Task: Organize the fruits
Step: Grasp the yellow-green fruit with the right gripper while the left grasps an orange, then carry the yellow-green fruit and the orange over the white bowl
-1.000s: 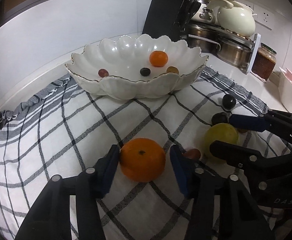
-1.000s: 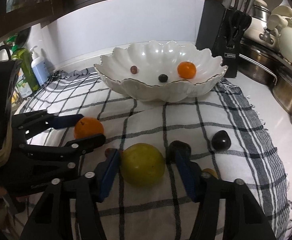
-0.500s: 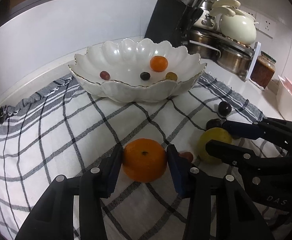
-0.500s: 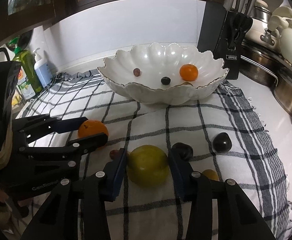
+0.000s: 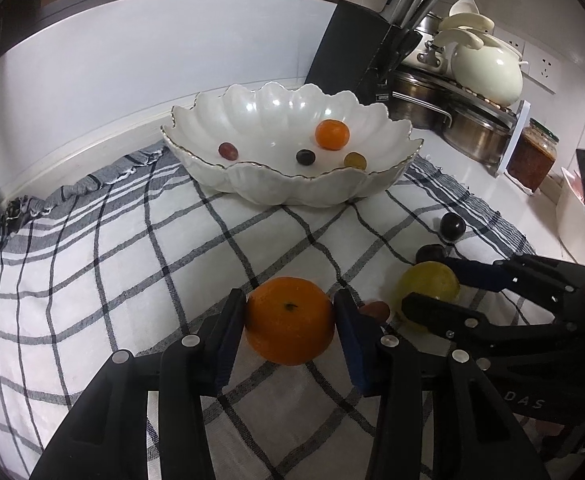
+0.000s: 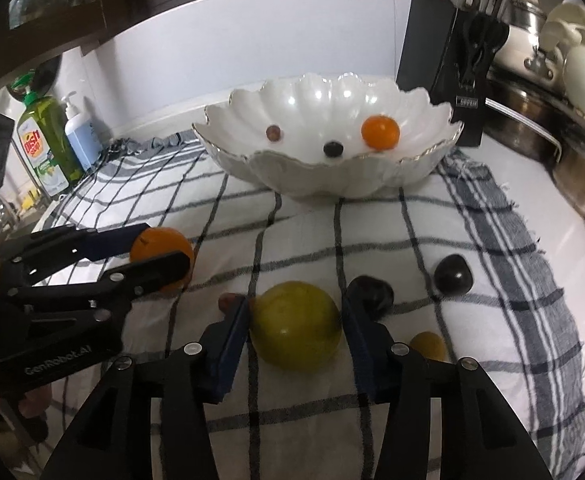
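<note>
My left gripper (image 5: 290, 314) is shut on a large orange (image 5: 289, 320), held just above the checked cloth (image 5: 132, 248). My right gripper (image 6: 296, 320) is shut on a yellow-green fruit (image 6: 295, 332); it also shows in the left wrist view (image 5: 428, 286). A white scalloped bowl (image 5: 252, 108) stands at the back of the cloth and holds a small orange (image 5: 332, 134), a red grape (image 5: 227, 151), a dark grape (image 5: 305, 157) and a yellow grape (image 5: 354, 160). Two dark plums (image 6: 453, 274) (image 6: 376, 292), a small red fruit (image 5: 375, 310) and a small yellow fruit (image 6: 428, 346) lie on the cloth.
A black knife block (image 5: 366, 48) stands behind the bowl. Steel pots (image 5: 468, 128), a cream pot (image 5: 486, 70) and a jar (image 5: 531, 156) sit at the right. A green dish-soap bottle (image 6: 46, 140) and a blue pump bottle (image 6: 79, 136) stand at the left.
Both grippers have closed onto their fruits, the left on the large orange and the right on the yellow-green fruit, and both views have risen slightly.
</note>
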